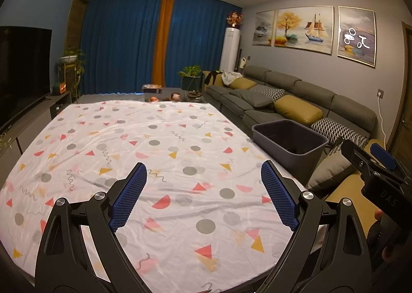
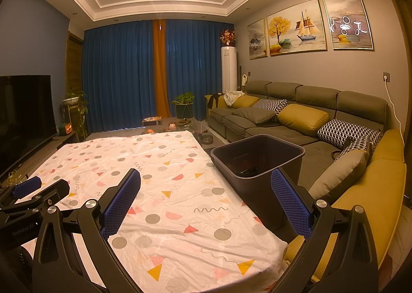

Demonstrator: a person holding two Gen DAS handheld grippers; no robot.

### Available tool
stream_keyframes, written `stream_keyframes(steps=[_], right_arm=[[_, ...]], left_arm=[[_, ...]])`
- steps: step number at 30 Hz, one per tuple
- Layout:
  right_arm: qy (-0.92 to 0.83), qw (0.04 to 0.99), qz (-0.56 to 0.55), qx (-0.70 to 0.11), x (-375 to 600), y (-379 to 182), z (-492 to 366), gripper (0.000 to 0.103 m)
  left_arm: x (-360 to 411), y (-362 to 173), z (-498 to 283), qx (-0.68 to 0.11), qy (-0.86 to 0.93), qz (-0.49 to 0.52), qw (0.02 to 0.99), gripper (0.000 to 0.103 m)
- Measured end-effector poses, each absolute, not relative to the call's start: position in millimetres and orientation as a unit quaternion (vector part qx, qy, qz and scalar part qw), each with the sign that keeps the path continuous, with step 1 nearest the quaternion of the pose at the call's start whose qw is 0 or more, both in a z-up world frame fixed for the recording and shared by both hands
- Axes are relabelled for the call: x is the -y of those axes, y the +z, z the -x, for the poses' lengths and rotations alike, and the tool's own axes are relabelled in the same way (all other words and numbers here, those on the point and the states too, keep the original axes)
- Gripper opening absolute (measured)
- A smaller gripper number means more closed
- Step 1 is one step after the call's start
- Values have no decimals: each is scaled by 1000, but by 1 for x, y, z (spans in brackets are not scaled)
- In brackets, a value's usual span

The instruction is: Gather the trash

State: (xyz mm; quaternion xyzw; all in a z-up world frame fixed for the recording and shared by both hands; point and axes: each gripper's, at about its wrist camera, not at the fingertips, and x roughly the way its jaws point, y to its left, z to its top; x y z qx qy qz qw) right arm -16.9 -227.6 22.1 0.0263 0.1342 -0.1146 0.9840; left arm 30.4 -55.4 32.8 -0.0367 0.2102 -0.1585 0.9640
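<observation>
Holding both grippers level and side by side, pointing forward. Keeping the left gripper (image 1: 203, 190) wide apart, nothing between its blue pads (image 1: 130, 195). Holding the right gripper (image 2: 206, 197) spread the same, empty.

Two grippers: left gripper (image 1: 203, 190), right gripper (image 2: 206, 200), each with two blue-padded fingers, spread apart, nothing between them. One table, covered by one patterned cloth (image 1: 159, 154). One dark bin (image 2: 257, 161) at the table's right edge, one dark item lying in its bottom, kind unclear. One long sofa (image 2: 283, 123). Cushions on it: three yellow, two plain grey, three black-and-white patterned visible. Three framed paintings (image 2: 296, 27) on the wall. One television (image 2: 24, 112). Two potted plants: one by the television (image 2: 73, 100), one by the curtains (image 2: 184, 102). One white tower unit (image 2: 228, 69) in the corner. One wall socket with one white cable.
</observation>
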Motion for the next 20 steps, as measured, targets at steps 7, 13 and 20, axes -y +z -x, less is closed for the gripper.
stream_keyframes(steps=[7,13,20], right_arm=[[-115,984,-27,-133,228,24,17,98],[-114,984,-27,-131,226,26,17,98],[-114,984,-27,-131,225,27,17,98]], left_arm=[[53,34,-32,-209,-158,34,964,91],[50,35,-32,-208,-152,39,965,96],[44,35,-35,-211,-149,48,965,96]])
